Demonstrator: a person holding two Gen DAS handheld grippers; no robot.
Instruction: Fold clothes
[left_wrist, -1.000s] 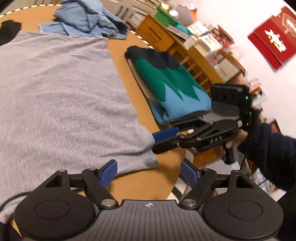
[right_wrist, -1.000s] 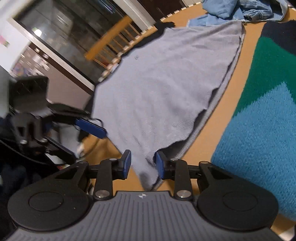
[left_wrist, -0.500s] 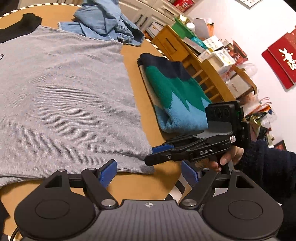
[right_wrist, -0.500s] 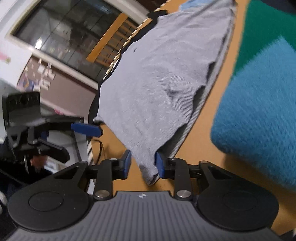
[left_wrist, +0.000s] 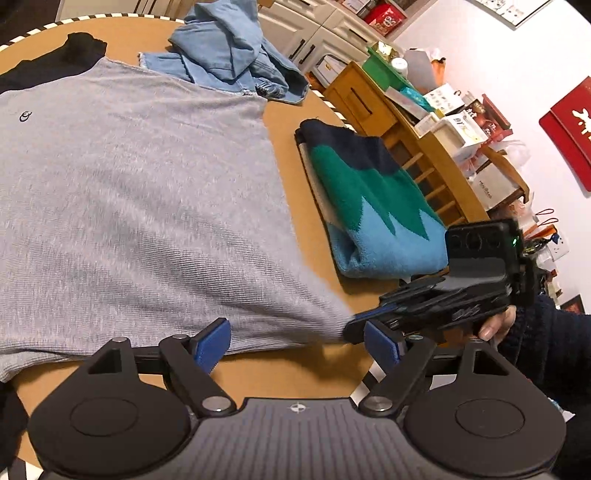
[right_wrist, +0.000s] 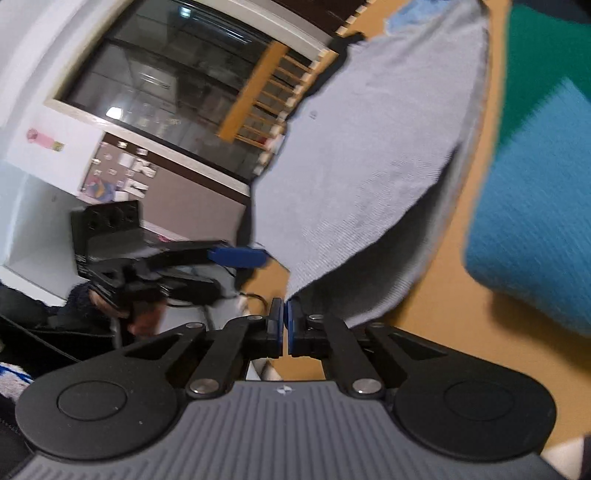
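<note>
Now the grey knit shirt (left_wrist: 140, 206) lies spread on the round counter (left_wrist: 314, 236). Right gripper (right_wrist: 283, 325) has its fingers pinched on the shirt's near corner, lifting it. Left gripper (left_wrist: 295, 341) hovers wide open, holding nothing, over the hem beside a folded teal sweater (left_wrist: 373, 206).

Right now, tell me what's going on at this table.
A person is folding clothes with a handheld gripper in each hand. The right gripper has closed on the near corner of the grey shirt, which lies spread on the table, and that corner is lifted. The left gripper is open at the shirt's near hem, holding nothing. A blue and green sweater lies folded beside the shirt, and a denim garment is heaped behind.
</note>
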